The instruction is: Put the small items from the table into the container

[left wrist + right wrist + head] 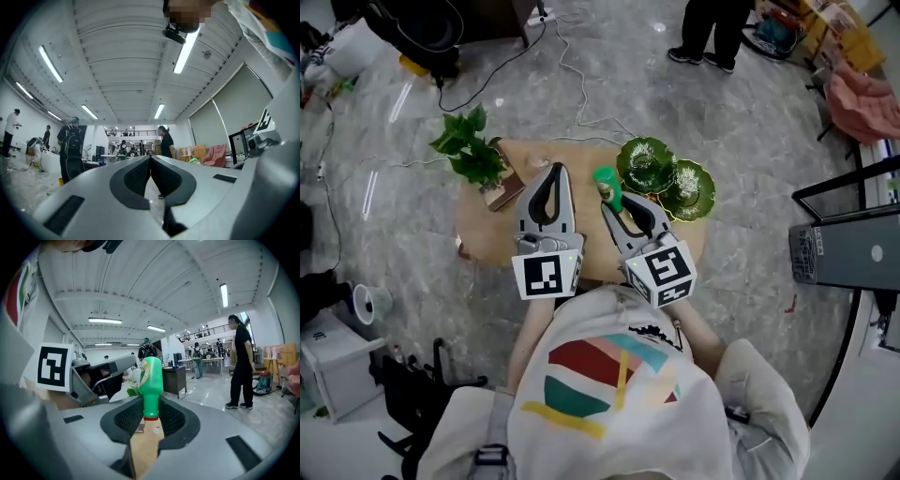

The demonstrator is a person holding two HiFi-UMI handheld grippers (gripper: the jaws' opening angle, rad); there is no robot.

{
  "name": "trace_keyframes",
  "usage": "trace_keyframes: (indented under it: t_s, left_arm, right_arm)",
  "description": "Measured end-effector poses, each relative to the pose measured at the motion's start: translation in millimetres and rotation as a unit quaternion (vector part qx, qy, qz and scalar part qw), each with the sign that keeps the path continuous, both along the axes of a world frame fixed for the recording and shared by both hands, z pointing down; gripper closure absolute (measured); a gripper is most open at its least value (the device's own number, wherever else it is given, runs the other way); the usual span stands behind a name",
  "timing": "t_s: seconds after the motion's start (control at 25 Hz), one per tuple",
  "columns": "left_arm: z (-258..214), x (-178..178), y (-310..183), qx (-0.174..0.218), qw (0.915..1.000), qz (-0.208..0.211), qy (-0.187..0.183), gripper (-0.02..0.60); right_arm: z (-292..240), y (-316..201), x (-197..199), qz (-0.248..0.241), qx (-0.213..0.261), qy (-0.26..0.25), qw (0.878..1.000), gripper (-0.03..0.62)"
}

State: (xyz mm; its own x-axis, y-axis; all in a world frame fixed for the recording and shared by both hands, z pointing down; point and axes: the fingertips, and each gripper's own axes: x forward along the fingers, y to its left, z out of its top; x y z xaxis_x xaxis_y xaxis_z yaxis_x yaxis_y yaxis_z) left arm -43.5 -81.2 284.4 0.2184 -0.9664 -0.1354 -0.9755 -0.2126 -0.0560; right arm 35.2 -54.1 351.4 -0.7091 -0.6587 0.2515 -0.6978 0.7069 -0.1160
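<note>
A green plastic bottle (607, 185) (151, 380) sticks out of my right gripper (609, 202) (150, 404), which is shut on its narrow neck and held up above the round wooden table (487, 234). My left gripper (555, 171) (150, 158) hangs beside it on the left, its jaws shut with nothing between them. Two green glass leaf-shaped dishes (645, 164) (690, 189) sit at the table's right side, just beyond the bottle. A small pale item (538, 162) lies near the table's far edge; I cannot tell what it is.
A potted plant (472, 145) in a brown holder stands at the table's left. Cables trail over the marble floor behind. A person (710, 33) stands at the far side, and a dark case (848, 248) and frame are at the right. Bags lie at lower left.
</note>
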Motion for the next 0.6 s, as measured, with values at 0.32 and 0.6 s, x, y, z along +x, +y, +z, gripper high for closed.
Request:
trace_keyframes:
  t_s: [0.32,0.6]
  left_arm:
    - [-13,-1,11,0.014,0.9997,-0.014,-0.012,0.574]
    - [1,-25,21,-0.008,0.999,-0.041,-0.019,0.574]
  right_arm:
    - [62,-79,70,0.089,-0.028,0.08,0.992,0.49]
    - [166,-133,103,0.099,-0.127,0.19,0.969,0.49]
